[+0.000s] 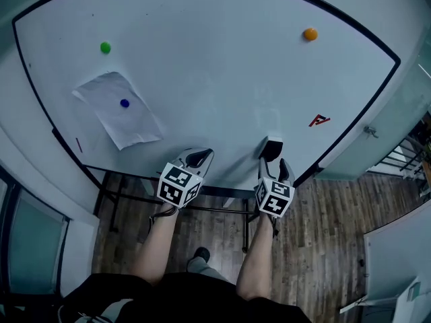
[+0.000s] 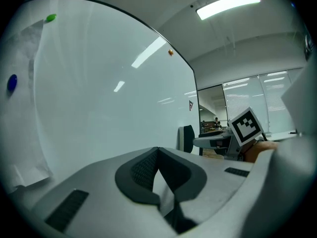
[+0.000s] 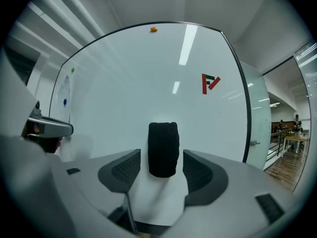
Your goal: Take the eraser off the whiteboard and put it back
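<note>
The black eraser sticks upright on the whiteboard near its lower edge. My right gripper is right in front of it. In the right gripper view the eraser stands in the gap of the right gripper, with bare board showing on both sides and neither pad touching it; the jaws are open. My left gripper is beside it to the left, close to the board, its pads meeting at the tip with nothing between them. In the left gripper view the eraser shows dark against the board.
A paper sheet hangs at the board's left under a blue magnet. A green magnet, an orange magnet and a red logo are also on the board. Below are the stand's bars and wooden floor.
</note>
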